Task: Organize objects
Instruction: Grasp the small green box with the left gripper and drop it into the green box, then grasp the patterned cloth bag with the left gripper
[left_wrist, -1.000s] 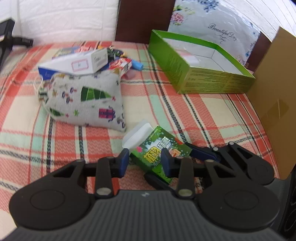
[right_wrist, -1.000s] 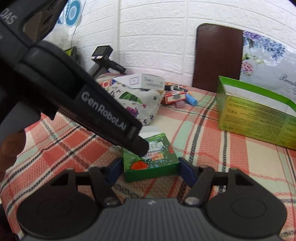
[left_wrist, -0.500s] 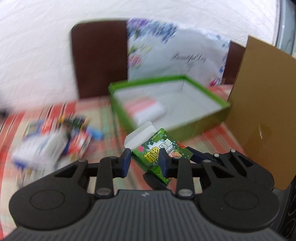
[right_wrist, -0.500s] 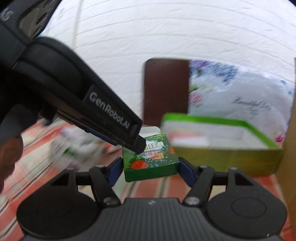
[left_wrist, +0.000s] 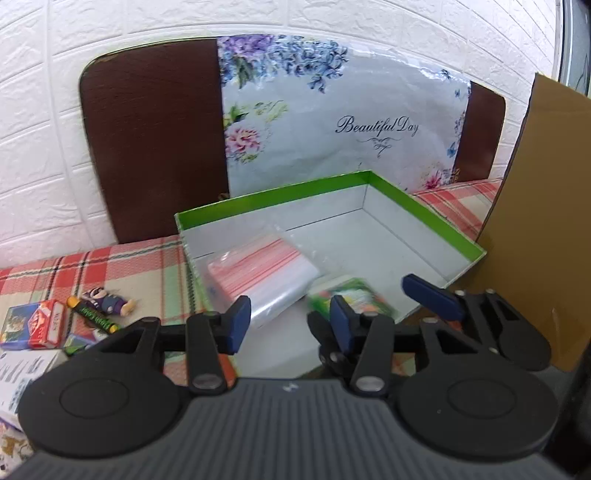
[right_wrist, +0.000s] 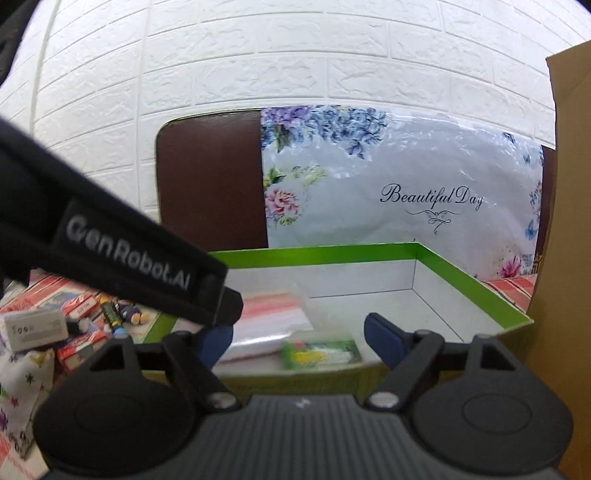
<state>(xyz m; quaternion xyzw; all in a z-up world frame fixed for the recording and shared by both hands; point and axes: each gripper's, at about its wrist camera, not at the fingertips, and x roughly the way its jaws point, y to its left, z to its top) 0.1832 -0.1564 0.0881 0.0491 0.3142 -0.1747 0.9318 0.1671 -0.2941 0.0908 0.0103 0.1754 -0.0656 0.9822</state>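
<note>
The small green printed box (left_wrist: 351, 297) lies blurred inside the green-rimmed storage box (left_wrist: 280, 197), near its front wall; it also shows in the right wrist view (right_wrist: 319, 354). A clear bag with red stripes (left_wrist: 258, 273) lies beside it in the storage box (right_wrist: 469, 275). My left gripper (left_wrist: 290, 319) is open and empty just above the front wall. My right gripper (right_wrist: 299, 339) is open and empty over the same front wall, with the left gripper's black body crossing its left side.
Loose items lie on the plaid bed at left: red card packs (left_wrist: 40, 323), a green battery (left_wrist: 92, 314), a small doll (left_wrist: 107, 301), a white box (right_wrist: 35, 328) and a printed pouch (right_wrist: 18, 373). A cardboard sheet (left_wrist: 535, 221) stands at right. A floral pillow (left_wrist: 332, 125) leans against the headboard.
Both grippers carried the green printed box from the bed to the storage box, then opened. The box has dropped out of them into the storage box.
</note>
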